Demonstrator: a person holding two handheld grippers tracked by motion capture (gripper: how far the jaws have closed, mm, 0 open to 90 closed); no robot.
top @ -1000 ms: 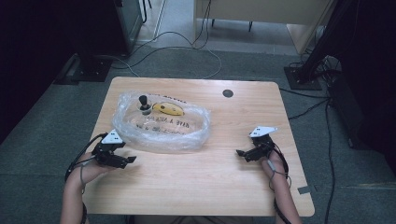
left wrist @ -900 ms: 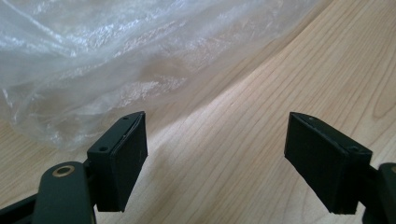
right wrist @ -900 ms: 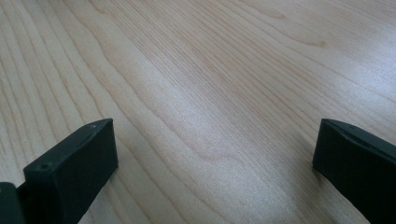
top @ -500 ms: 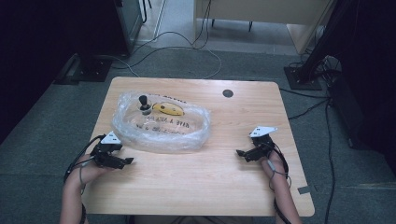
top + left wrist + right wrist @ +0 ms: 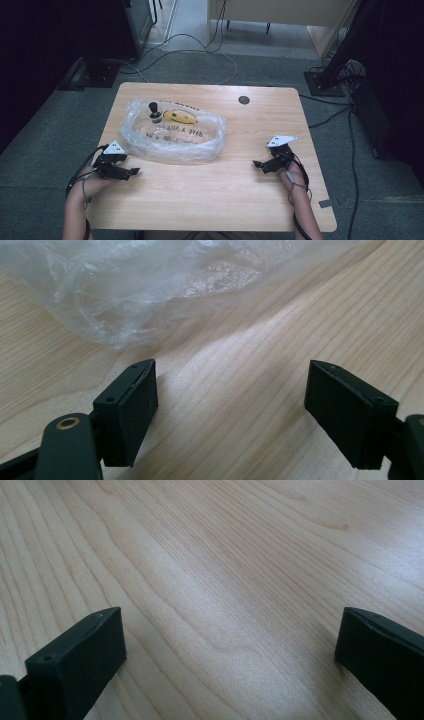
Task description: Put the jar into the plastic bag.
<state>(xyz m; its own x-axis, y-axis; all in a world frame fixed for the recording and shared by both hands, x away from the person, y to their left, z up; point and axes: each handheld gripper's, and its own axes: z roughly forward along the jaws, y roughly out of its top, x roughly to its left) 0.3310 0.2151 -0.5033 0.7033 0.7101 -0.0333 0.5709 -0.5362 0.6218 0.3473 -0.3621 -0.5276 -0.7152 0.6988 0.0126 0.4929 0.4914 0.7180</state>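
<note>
A clear plastic bag (image 5: 172, 136) lies on the left half of the wooden table (image 5: 240, 195). Inside it I see a yellow oblong object (image 5: 181, 117) and a small black knob-like object (image 5: 154, 112). My left gripper (image 5: 134, 172) rests near the table's left edge, just in front of the bag's near left corner, open with nothing between its jaws. The left gripper view has the crumpled bag (image 5: 150, 285) just beyond the left gripper (image 5: 230, 410). My right gripper (image 5: 256, 163) sits on the right side of the table, open and empty, well clear of the bag. The right gripper (image 5: 230, 655) looks over bare wood.
A round dark cable hole (image 5: 244, 100) sits near the table's far edge. Cables (image 5: 200, 45) run over the grey floor behind the table. A dark stand base (image 5: 325, 82) is at the back right and a wooden cabinet (image 5: 280, 15) stands beyond.
My left gripper has drawn back a little toward the table's near left edge. The right gripper and the bag have hardly moved.
</note>
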